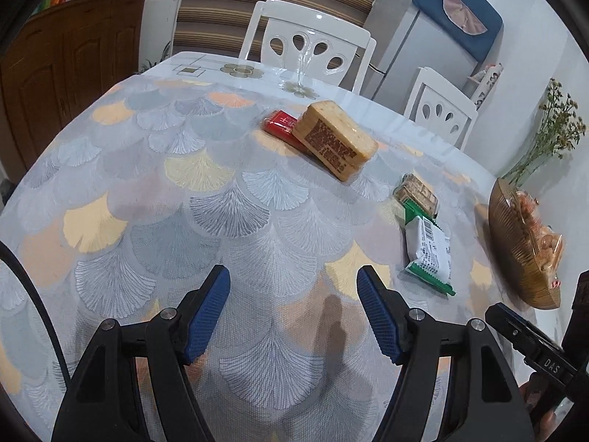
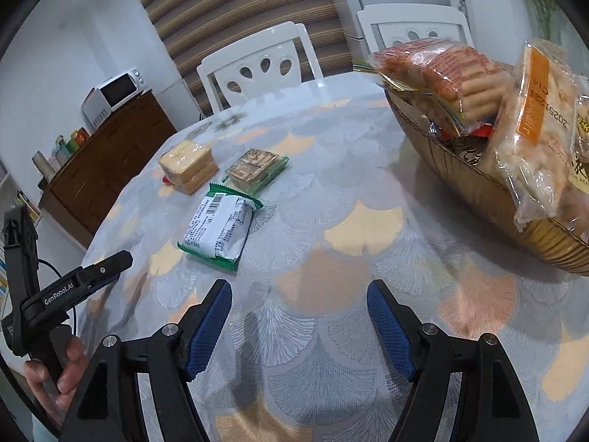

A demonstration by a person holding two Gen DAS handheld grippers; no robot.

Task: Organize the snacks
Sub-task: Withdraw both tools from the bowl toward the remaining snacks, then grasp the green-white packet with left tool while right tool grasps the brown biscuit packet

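Several snack packs lie on the patterned tablecloth point(image 1: 184, 184). A white-and-green pack point(image 1: 429, 254) point(image 2: 221, 230) lies nearest. Beyond it is a clear pack of brown biscuits point(image 1: 416, 193) point(image 2: 256, 169). Farther off a tan cracker pack point(image 1: 337, 138) point(image 2: 187, 165) rests on a red pack point(image 1: 281, 125). A golden basket point(image 1: 515, 250) point(image 2: 460, 184) at the right holds several bagged snacks point(image 2: 441, 70). My left gripper point(image 1: 292, 316) is open and empty above bare cloth. My right gripper point(image 2: 298, 326) is open and empty, left of the basket.
Two white chairs point(image 1: 309, 44) point(image 1: 441, 110) stand at the table's far side. A fridge point(image 1: 434, 44), a brown cabinet point(image 2: 106, 162) with a microwave point(image 2: 114, 94), and dried flowers point(image 1: 548, 129) surround the table. The left gripper also shows in the right wrist view point(image 2: 73, 287).
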